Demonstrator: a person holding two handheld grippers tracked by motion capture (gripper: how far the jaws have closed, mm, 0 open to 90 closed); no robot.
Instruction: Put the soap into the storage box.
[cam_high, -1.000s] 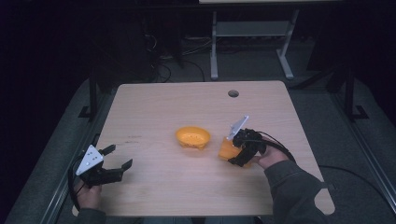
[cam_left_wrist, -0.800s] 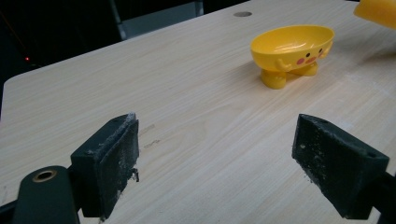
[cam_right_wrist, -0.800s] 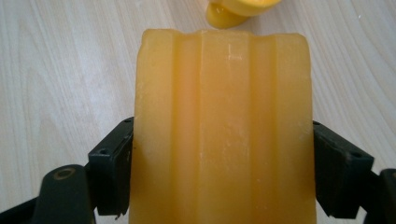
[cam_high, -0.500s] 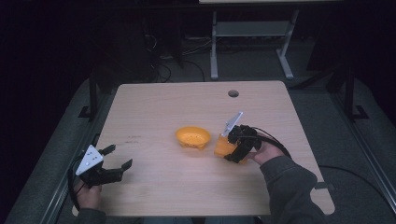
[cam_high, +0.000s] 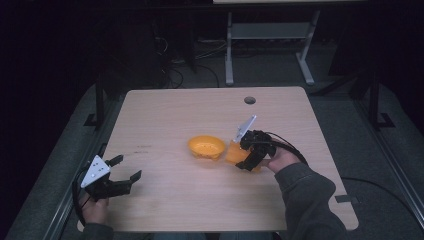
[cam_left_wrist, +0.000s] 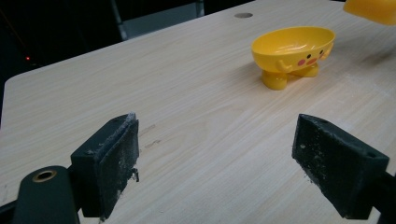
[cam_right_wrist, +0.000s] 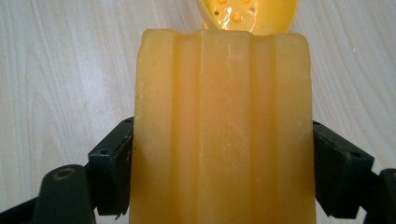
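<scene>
Ridged orange soap bar (cam_right_wrist: 223, 126) clamped in right gripper (cam_high: 248, 155) jaws, held just beside yellow footed plastic soap dish (cam_high: 206, 147) on bench (cam_high: 165, 115). Left gripper (cam_high: 122, 170) jaws spread wide, empty, well apart from dish. Risk: light dish tipped if rim is clipped by bar.

- One wooden table (cam_high: 165, 120), with one round hole (cam_high: 249, 100) near its far edge.
- One yellow footed dish (cam_high: 206, 147) with a face on its side.
- One orange ridged block (cam_right_wrist: 224, 130).
- Two grippers: the left gripper (cam_high: 125, 170) and the right gripper (cam_high: 243, 161).
- Two hands, one on each gripper.
</scene>
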